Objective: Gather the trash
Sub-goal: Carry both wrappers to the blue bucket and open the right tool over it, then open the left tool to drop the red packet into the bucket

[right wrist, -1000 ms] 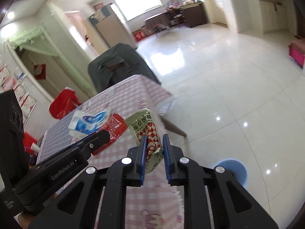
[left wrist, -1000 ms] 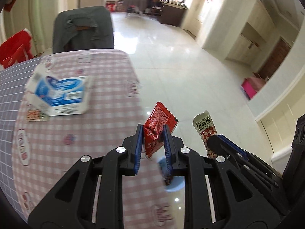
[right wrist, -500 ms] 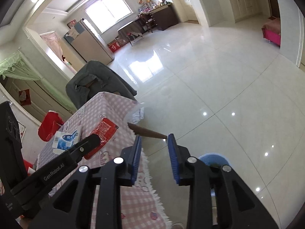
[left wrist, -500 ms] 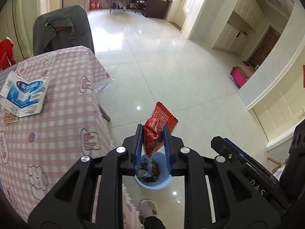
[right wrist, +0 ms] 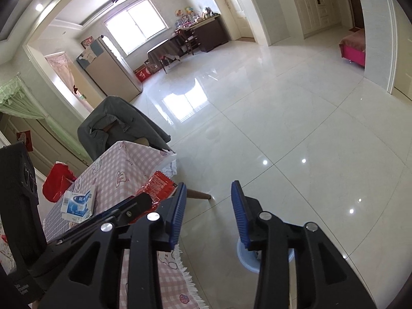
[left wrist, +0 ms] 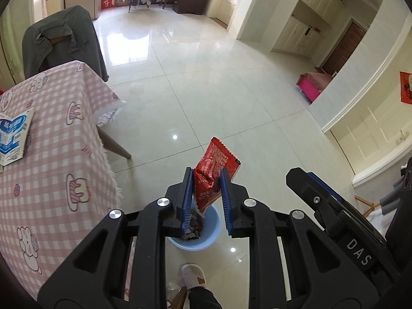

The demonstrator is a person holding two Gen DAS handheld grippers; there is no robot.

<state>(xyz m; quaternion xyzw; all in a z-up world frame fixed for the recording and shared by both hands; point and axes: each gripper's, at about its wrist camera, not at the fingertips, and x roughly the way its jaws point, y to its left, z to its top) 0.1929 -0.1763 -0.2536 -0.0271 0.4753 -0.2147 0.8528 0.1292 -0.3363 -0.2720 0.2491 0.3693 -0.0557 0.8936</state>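
Nearest, left gripper (left wrist: 204, 193): blue-padded jaws closed against red snack wrapper (left wrist: 212, 175), lower half pinched between the pads, serrated upper edge projecting up and to the right beyond the fingertips. Directly below, seen through the gap: blue trash bin (left wrist: 203, 242) on the tiled floor, wrappers already inside; slippered foot (left wrist: 193, 275) just beside the bin. To the right in the same view, right gripper's black body, marked "DAS".

Right gripper (right wrist: 208, 206): jaws spread wide apart, nothing between them; bin rim partly hidden behind the right finger; red wrapper visible at left, beyond the left gripper's tip.

Farther left: table under pink checked tablecloth (left wrist: 51, 154), bearing blue-and-white carton (left wrist: 13, 136). Beyond: chair draped in grey garment (left wrist: 59, 38).
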